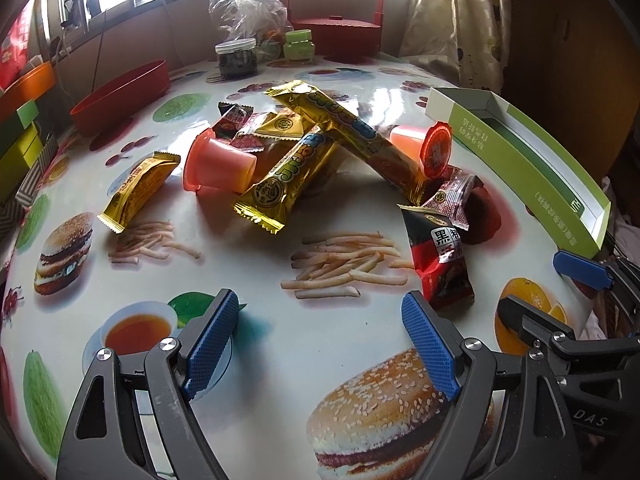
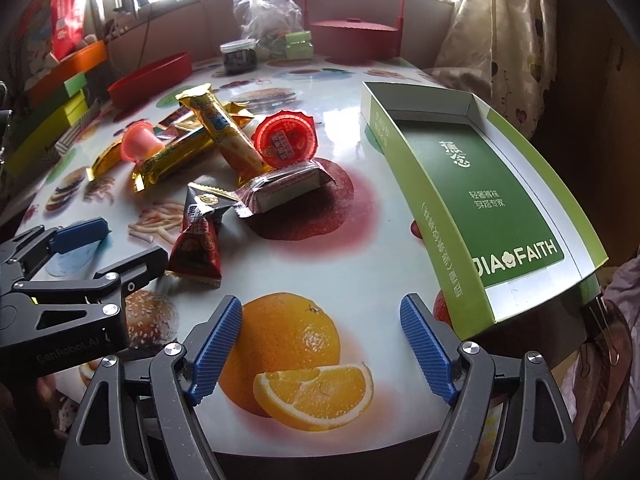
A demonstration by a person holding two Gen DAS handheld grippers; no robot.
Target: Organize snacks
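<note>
A pile of snacks lies mid-table: long gold bars [image 1: 356,136] [image 2: 224,132], a small gold pack [image 1: 138,190], two pink jelly cups [image 1: 218,166] [image 2: 286,144], red wrapped packs [image 1: 438,256] [image 2: 198,240] and a red-white pack [image 2: 280,192]. An empty green box [image 1: 520,160] [image 2: 492,196] lies at the right. My left gripper [image 1: 324,344] is open and empty, short of the pile. My right gripper [image 2: 322,344] is open and empty over the printed orange, left of the box's near end.
A red oval tray [image 1: 120,96] [image 2: 152,78], a dark jar [image 1: 236,58], a plastic bag [image 1: 248,12], a green pot [image 1: 299,45] and a red handled basket [image 1: 336,28] stand at the back. Coloured boxes [image 1: 24,120] line the left edge. Curtain at right.
</note>
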